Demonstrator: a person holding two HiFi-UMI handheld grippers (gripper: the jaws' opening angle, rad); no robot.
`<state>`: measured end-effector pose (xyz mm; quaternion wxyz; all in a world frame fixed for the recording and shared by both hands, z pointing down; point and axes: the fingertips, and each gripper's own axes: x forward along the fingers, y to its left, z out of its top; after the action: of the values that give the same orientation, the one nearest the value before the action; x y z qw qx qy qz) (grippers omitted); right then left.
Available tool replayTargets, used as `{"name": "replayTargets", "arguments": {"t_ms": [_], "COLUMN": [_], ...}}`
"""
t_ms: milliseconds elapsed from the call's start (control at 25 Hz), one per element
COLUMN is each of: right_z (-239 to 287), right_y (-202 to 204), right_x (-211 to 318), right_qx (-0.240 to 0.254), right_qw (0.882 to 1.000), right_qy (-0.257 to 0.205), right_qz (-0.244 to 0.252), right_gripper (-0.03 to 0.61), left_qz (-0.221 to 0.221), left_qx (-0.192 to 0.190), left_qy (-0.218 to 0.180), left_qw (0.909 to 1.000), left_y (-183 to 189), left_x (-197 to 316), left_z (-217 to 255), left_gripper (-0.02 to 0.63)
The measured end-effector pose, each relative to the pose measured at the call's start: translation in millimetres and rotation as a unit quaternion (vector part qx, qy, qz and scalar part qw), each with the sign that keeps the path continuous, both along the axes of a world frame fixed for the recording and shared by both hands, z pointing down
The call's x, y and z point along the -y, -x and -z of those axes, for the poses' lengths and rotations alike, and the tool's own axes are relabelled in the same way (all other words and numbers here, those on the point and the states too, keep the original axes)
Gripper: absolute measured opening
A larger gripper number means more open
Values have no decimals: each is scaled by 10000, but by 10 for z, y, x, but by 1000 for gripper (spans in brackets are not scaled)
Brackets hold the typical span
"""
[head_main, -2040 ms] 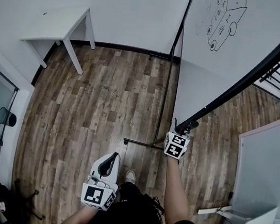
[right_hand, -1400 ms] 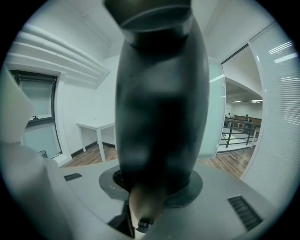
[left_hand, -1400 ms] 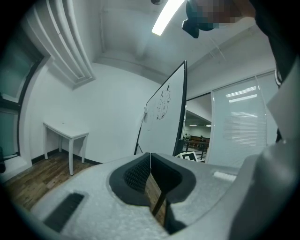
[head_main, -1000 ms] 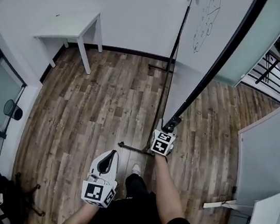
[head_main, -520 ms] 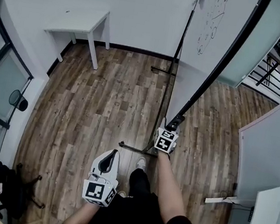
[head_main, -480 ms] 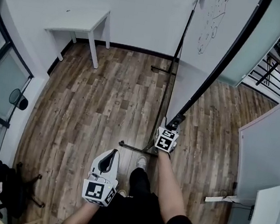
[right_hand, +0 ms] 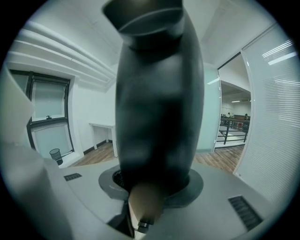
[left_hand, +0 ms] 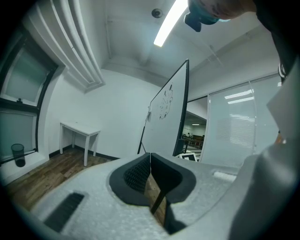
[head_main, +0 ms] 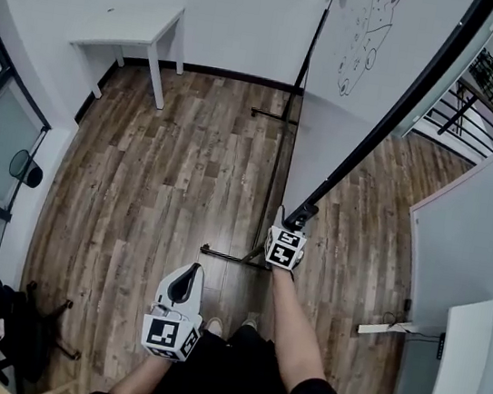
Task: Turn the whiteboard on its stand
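- Right of centre in the head view, the large white whiteboard with a black frame (head_main: 347,106) stands upright on its thin black metal stand (head_main: 276,164). It rises over the brown wood-plank floor (head_main: 169,162), with marker sketches at its far end.
- The right gripper (head_main: 295,219) is clamped on the board's near black frame edge (head_main: 380,133). In the right gripper view that dark bar (right_hand: 154,93) fills the gap, and the jaws press it from both sides.
- Gripping the outer edge probably gives the most leverage for swinging the panel round (a judgement, not something seen).
- The left gripper (head_main: 184,285) hangs near and to the left, well apart from the board. Its jaws are pressed together on nothing, and its own view shows the pads meeting with only floor beyond. It seems to be held aside as a spare hand.
- The stand's black foot bar (head_main: 230,257) lies on the floor just left of the right gripper, so the person's feet may need care.
- A small white table (head_main: 133,32) stands at the far wall, well clear of the swing.
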<state>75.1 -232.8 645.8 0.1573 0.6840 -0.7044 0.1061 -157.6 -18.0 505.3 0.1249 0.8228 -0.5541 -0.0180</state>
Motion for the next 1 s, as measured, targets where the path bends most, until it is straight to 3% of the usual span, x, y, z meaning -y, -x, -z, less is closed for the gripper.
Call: {"name": "replayTargets", "arguments": {"t_ms": [600,1000], "right_z": [12,-14], "right_y": [98,150], "right_x": [-775,-1750], "right_qx": [51,84], "right_qw": [9999,9996], "right_qy": [-16,-76], "right_qz": [119,256], "right_gripper": [133,133], "left_qz": [24,176], "left_qx": [88,159], "left_qy": [-46,-88], "left_qw": [9999,9997], "left_y": [-74,-187], "left_x": [-781,-1718], "left_z": [50,49], "left_gripper": [18,18]}}
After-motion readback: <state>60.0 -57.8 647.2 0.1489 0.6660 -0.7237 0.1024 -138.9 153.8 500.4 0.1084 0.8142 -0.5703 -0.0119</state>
